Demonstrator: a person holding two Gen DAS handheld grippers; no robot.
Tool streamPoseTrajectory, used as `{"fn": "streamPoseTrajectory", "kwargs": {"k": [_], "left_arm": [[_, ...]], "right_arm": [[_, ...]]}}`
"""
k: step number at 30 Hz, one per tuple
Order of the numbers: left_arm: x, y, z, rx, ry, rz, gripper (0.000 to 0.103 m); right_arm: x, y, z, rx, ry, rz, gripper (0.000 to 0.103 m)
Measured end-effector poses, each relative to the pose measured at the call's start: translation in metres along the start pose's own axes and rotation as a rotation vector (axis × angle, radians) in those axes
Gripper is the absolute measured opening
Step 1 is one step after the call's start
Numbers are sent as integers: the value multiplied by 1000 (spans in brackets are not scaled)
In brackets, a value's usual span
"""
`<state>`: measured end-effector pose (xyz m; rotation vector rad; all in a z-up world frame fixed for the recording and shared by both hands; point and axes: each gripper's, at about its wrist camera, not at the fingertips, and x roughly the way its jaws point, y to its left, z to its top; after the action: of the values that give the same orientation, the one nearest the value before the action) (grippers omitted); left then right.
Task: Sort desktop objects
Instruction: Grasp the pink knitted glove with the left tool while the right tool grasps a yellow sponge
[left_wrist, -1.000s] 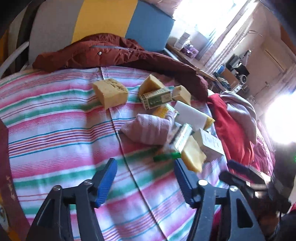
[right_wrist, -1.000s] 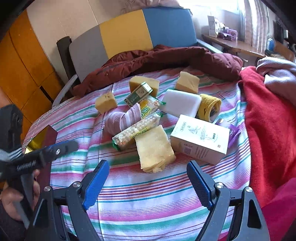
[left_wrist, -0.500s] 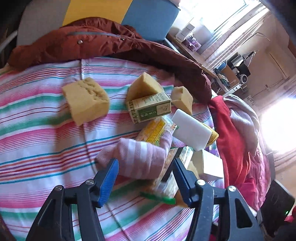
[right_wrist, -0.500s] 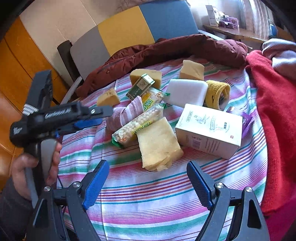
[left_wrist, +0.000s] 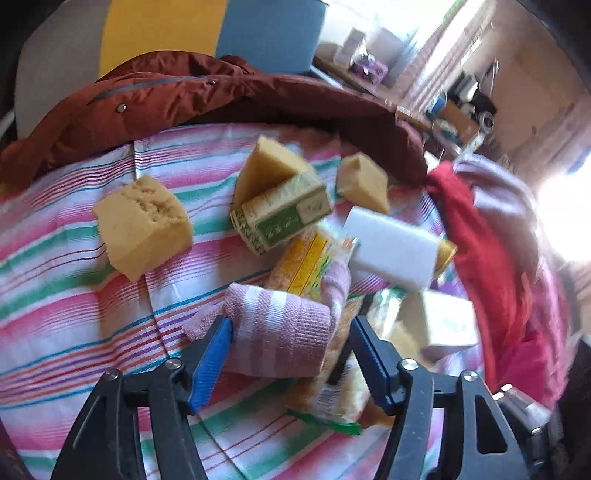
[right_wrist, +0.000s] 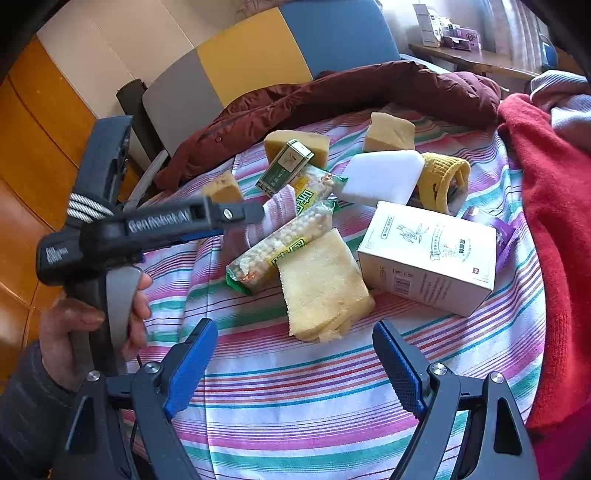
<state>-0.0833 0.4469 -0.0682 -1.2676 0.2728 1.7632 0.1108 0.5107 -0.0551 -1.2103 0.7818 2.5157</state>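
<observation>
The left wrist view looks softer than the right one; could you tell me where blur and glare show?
Left wrist view: motion blur smears the green box and snack packets, glare whites out the right edge. Right wrist view: sharp, evenly lit, white box print legible.

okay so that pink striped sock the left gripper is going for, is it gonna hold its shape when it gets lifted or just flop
The pink striped sock looks like soft knit, bunched up, so it will probably squash and droop. It seems light. One end lies over the yellow snack packet, which may shift. The left gripper straddles it, jaws opening.
</observation>
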Motion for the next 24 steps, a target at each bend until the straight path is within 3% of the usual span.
{"fn": "streamPoseTrajectory", "kwargs": {"k": [5,7,11,24], "left_arm": [[14,6,-1,-13,14,3,67],[10,12,-3,-14,-9,-10,56],[1,27,-10,-56,-49,-42,46],[-68,55,-70,-124,-166,2,45]], "right_arm": [[-1,0,-1,-3,-4,-10,87],[0,-2,0,6,-2,-11,87],[2,-2,0,9,-1,-28,87],[27,1,17,-81,29,-180,84]]}}
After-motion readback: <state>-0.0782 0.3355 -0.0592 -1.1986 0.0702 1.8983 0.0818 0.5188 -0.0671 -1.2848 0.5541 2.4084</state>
